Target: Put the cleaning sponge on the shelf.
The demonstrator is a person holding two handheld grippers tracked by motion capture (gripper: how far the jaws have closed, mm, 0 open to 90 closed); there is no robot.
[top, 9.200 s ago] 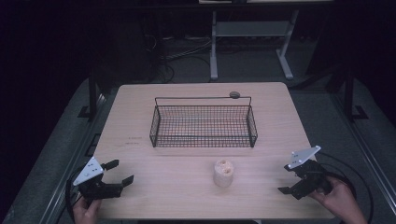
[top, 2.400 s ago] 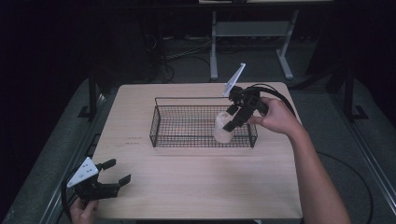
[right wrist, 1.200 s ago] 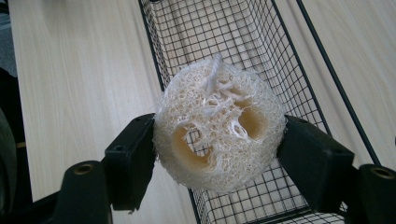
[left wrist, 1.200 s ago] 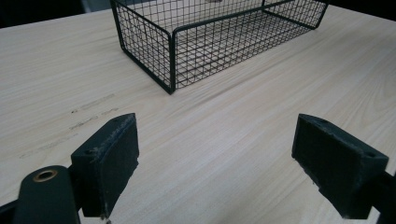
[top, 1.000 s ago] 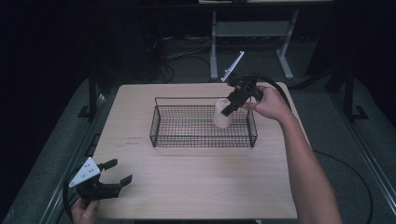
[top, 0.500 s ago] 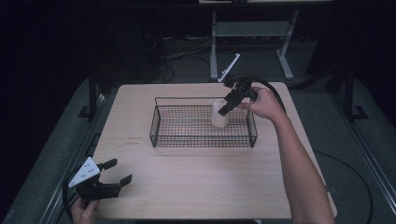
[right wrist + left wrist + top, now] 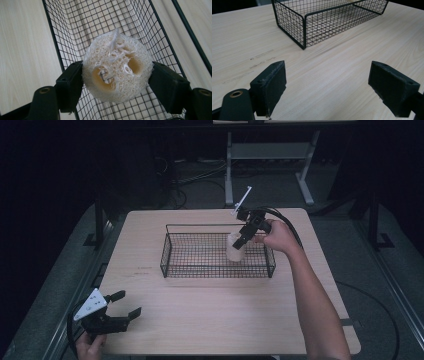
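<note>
Loofah piece [image 7: 235,247] gone from lower middle of table, now up in frame's centre-right, clamped between right gripper [image 7: 243,238] jaws over wire basket [image 7: 172,262] right end. Right gripper came from lower right corner to there; over last second edged slightly lower.
</note>
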